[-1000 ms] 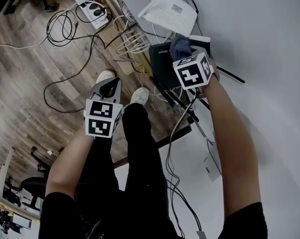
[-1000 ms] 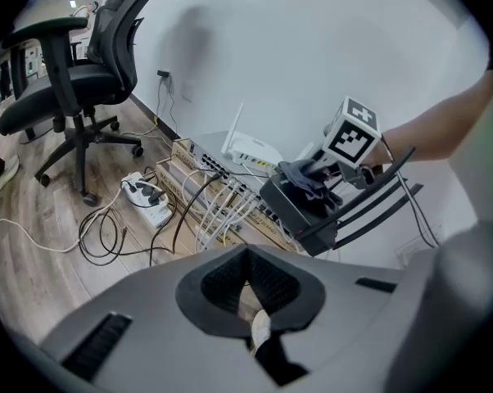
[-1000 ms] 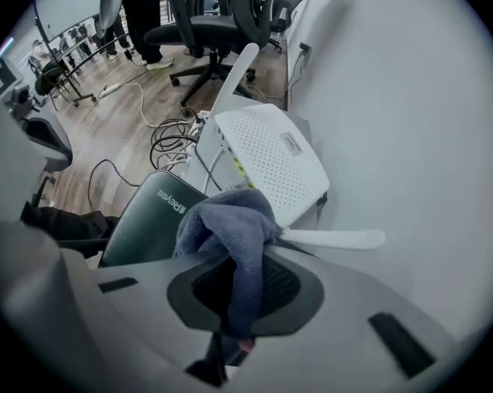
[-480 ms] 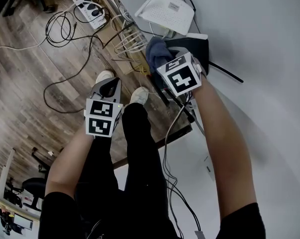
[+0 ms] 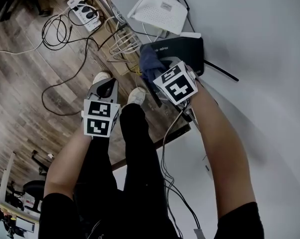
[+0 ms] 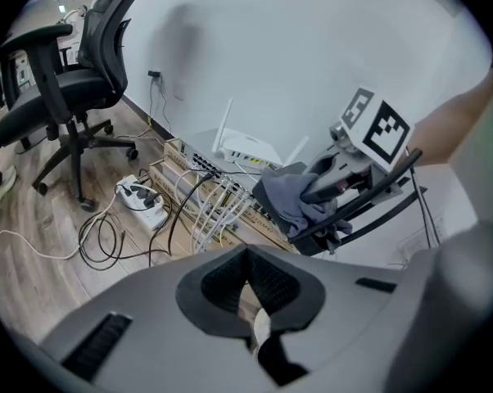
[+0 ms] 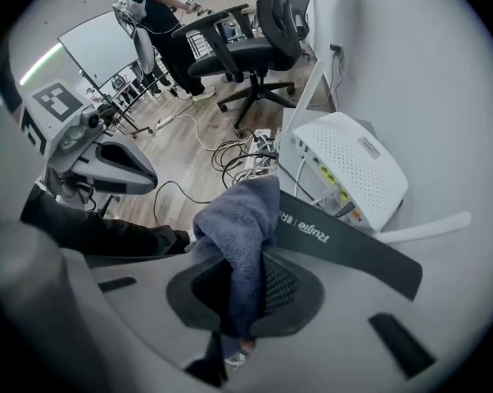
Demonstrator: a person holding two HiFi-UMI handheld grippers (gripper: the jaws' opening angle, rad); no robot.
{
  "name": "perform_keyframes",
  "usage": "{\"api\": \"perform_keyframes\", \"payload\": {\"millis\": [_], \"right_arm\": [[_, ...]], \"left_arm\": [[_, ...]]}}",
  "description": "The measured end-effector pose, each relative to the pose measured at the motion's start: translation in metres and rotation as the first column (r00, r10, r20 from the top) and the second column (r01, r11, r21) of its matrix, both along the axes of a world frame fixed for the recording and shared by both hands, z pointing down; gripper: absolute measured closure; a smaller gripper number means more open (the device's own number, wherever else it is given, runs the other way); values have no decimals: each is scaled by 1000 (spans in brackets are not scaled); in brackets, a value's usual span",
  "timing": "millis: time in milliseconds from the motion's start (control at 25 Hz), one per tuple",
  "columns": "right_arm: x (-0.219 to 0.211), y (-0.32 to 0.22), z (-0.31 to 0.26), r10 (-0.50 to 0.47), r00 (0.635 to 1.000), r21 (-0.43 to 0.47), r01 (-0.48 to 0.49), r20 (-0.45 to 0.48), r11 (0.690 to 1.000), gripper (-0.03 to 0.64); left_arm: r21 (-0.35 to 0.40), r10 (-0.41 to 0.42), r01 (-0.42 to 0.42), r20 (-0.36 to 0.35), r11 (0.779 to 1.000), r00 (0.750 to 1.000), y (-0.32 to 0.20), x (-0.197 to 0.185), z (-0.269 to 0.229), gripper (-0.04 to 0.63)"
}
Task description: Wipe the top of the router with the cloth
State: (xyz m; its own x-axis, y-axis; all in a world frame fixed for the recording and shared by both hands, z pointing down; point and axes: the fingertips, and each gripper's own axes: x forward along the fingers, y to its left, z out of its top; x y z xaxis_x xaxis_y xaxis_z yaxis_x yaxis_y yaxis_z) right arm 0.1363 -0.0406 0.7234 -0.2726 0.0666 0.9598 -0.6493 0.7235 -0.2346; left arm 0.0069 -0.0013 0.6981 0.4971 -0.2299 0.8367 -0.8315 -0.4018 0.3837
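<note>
Legs of the seated person are seen nearest, with the left gripper (image 5: pixel 107 89) held over them. Its claw is pressed together, nothing between, and it is kept well apart from the work.

Further out, the right gripper (image 7: pixel 240 297) is clamped on the cloth (image 7: pixel 238 219). A grey, nubby fold is pinched between the pads and the rest is bunched forward. The bunch is laid on the near left end of the black router (image 5: pixel 186 51); most of the router's top is uncovered to the right.

The cloth is judged soft, light and limp. It is best taken by a gathered fold, as here, so that a loose pad is left to drag. The router is judged light and hard-shelled, with a smooth top, and likely to slide under a firm push. Its thin antennas (image 5: pixel 222 71) and plugged cables look easily knocked, so light pressure is advised.

Beyond it a white router (image 5: pixel 157 10) is stood against the white wall (image 6: pixel 312 47). White patch cables (image 5: pixel 122 44) are fanned out to the left. A power strip (image 5: pixel 82 6) and looped black leads are scattered on the wood-plank floor (image 5: pixel 25 83). An office chair (image 6: pixel 58 97) is seen at the far left.
</note>
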Motion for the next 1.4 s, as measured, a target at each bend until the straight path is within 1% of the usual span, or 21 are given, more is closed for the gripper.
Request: {"api": "perform_keyframes", "payload": {"millis": [80,160,280,360,480,600,720,840,960,1080,1200,1320,1400], "right_arm": [[4,3,1,-8,1000,1,8,-13,1000,594],[6,3,1,-10,1000,2,10,-21,1000,594],[15,0,2,13,1000,-18,-13,-19,1000,594],[29,-3,4,34,999,-27,-35,-34,999,594],[54,-7,5,29,996,-23,-31,-85,999,594],[80,-12,8,21,989,-21,-24,-145,999,594],[99,-18,11,24,980,-36,-32,-195,999,594],[116,-22,12,1,968,-35,-11,-252,999,594],[133,-30,12,-6,947,-19,0,-321,1000,594],[153,-34,14,9,916,-18,-17,-401,1000,594],[165,-37,14,-5,888,-18,-3,-460,1000,594],[183,-42,15,-7,846,-5,5,-533,1000,594],[192,-42,15,9,822,-5,-15,-570,1000,594]], "left_arm": [[-2,-12,12,2,1000,1000,-4,2,0,600],[-5,-22,22,-19,1000,1000,-8,6,-3,600],[-5,-27,27,-54,1000,998,-11,9,-8,601],[-5,-26,26,-58,1000,998,-11,8,-9,600],[-11,-30,29,-51,1000,998,-9,3,-7,600],[-27,-51,49,-46,998,998,-6,-3,-3,601],[-33,-69,67,-48,997,996,-6,-4,-1,600],[-36,-73,71,-53,997,996,-6,-3,-3,600],[-37,-76,74,-59,997,995,-6,-2,-4,600],[-38,-86,83,-62,996,994,-5,-5,-3,600],[-44,-97,95,-56,995,994,-4,-10,2,600],[-52,-111,108,-54,993,992,-3,-12,4,601],[-55,-109,106,-57,993,992,-2,-12,4,600]]}}
